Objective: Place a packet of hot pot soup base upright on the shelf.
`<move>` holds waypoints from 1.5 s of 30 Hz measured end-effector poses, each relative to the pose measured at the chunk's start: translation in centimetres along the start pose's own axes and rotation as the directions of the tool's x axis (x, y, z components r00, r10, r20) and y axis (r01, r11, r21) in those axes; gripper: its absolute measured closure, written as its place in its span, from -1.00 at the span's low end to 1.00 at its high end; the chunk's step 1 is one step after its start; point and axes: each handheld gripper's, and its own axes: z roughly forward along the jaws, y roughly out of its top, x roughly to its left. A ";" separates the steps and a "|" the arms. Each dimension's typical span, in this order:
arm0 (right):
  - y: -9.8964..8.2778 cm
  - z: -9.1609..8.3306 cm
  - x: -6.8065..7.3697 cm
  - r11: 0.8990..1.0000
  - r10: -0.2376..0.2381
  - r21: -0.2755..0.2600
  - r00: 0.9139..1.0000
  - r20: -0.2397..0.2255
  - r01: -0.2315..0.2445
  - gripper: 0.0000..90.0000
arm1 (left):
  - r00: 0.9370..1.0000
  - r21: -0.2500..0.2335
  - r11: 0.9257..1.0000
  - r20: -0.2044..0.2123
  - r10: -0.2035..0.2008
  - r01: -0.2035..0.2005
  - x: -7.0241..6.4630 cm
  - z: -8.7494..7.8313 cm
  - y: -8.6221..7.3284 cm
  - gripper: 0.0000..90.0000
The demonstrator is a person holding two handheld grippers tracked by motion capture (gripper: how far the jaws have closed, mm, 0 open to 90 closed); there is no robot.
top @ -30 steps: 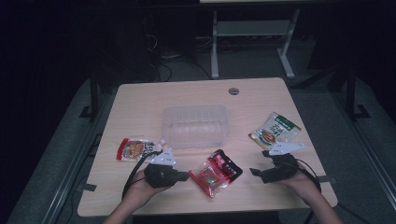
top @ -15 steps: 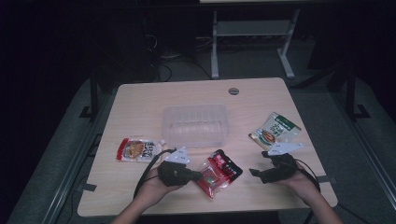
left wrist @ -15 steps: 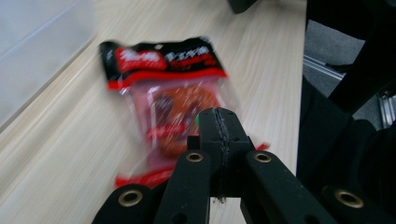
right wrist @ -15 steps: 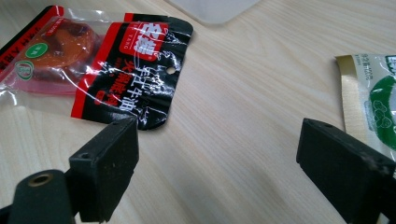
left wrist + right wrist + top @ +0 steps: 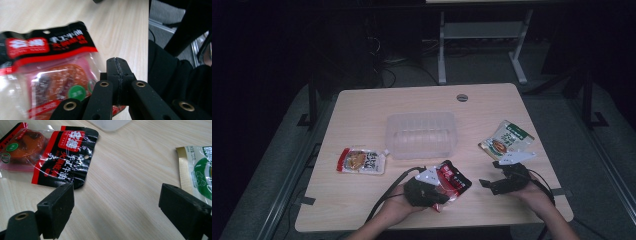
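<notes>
Your left gripper (image 5: 443,196), lower centre: jaws pressed together beside the red packet (image 5: 454,178). Your right gripper (image 5: 489,174), lower right: jaws spread wide, empty.

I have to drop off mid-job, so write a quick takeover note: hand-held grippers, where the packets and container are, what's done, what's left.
Left hand-held gripper: jaws closed, at the red-and-black packet; a pinch on its edge can't be confirmed.
Right hand-held gripper: jaws wide open, nothing between them, hovering over the table beside the green packet.
Orange packet lies at the left of the table.
Clear container at centre looks empty.
Done: nothing packed. Left, probably: all three packets, if they go into the container.
</notes>
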 end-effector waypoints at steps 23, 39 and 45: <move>-0.1 0.1 -0.1 1.000 0.005 0.001 1.000 0.003 -0.005 -0.71 | 0.999 0.090 0.995 -0.041 -0.028 0.031 -0.1 -0.8 -2.6 0.99; -0.1 0.1 -0.2 1.000 0.007 0.004 1.000 0.004 -0.007 -0.71 | 0.996 0.049 0.998 -0.081 -0.046 0.050 1.1 -3.3 -2.7 0.99; -0.1 0.1 -0.1 1.000 0.002 0.007 1.000 0.002 -0.002 -0.71 | 0.991 0.017 0.998 -0.125 -0.052 0.055 2.1 -4.5 -2.6 0.99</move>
